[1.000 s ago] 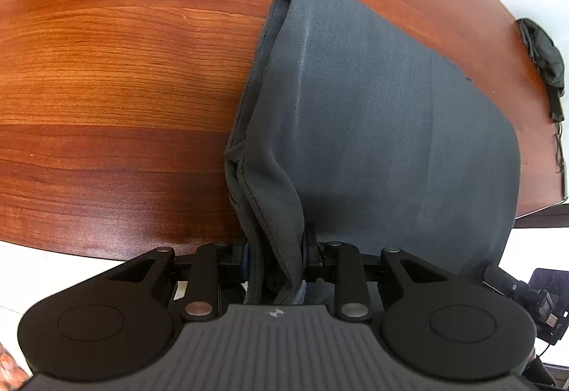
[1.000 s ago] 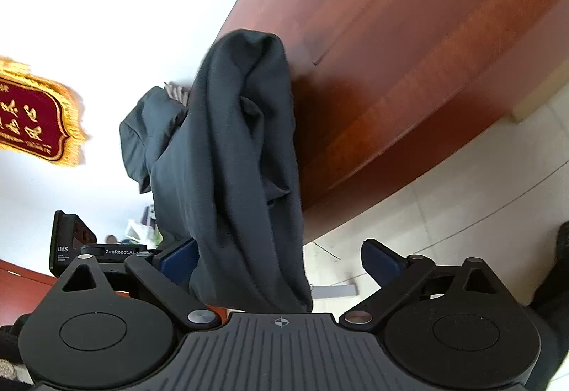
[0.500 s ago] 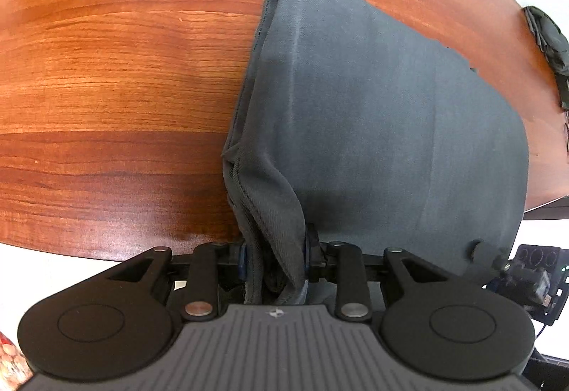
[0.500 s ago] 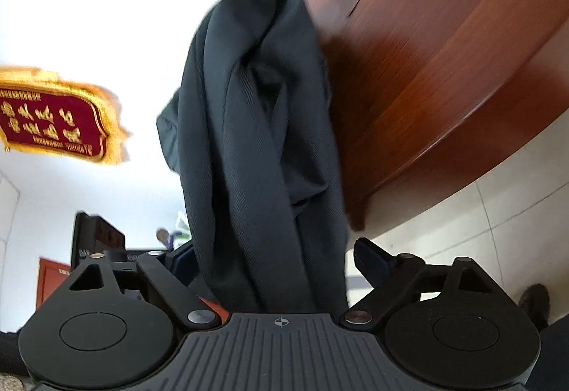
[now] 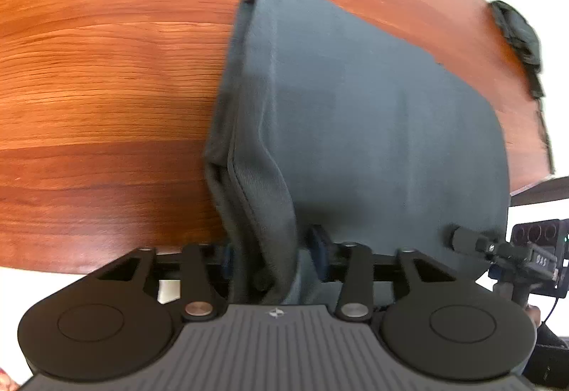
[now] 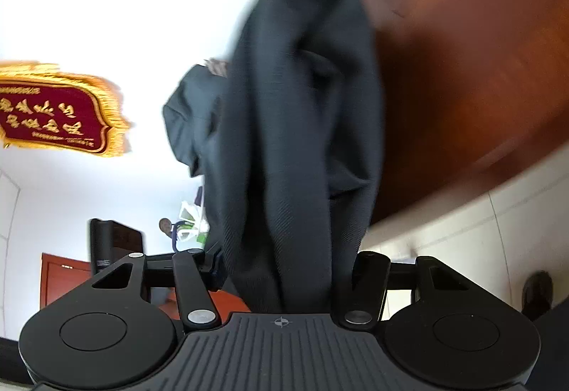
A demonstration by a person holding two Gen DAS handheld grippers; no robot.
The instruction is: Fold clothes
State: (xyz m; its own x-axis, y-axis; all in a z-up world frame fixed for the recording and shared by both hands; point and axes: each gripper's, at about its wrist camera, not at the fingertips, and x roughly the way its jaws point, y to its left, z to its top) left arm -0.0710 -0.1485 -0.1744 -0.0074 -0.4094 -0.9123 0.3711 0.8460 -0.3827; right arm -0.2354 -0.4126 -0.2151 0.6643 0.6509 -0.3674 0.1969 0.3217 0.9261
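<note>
A dark grey garment (image 5: 355,113) lies folded flat on the reddish wooden table (image 5: 106,89), its near edge hanging over the front rim. My left gripper (image 5: 274,256) is shut on the bunched near left corner of the garment. In the right wrist view the same dark garment (image 6: 306,128) hangs in thick folds between the fingers, and my right gripper (image 6: 284,270) is shut on it. The right gripper's handle (image 5: 498,248) shows at the garment's near right corner in the left wrist view.
A small dark cloth item (image 5: 519,32) lies at the table's far right edge. A red and gold banner (image 6: 53,113) hangs on the white wall. Tiled floor (image 6: 480,231) and a shoe (image 6: 537,288) show below the table.
The right gripper has closed from wide open onto the hanging garment. The left gripper kept its grip, and the garment has shifted slightly on the table.
</note>
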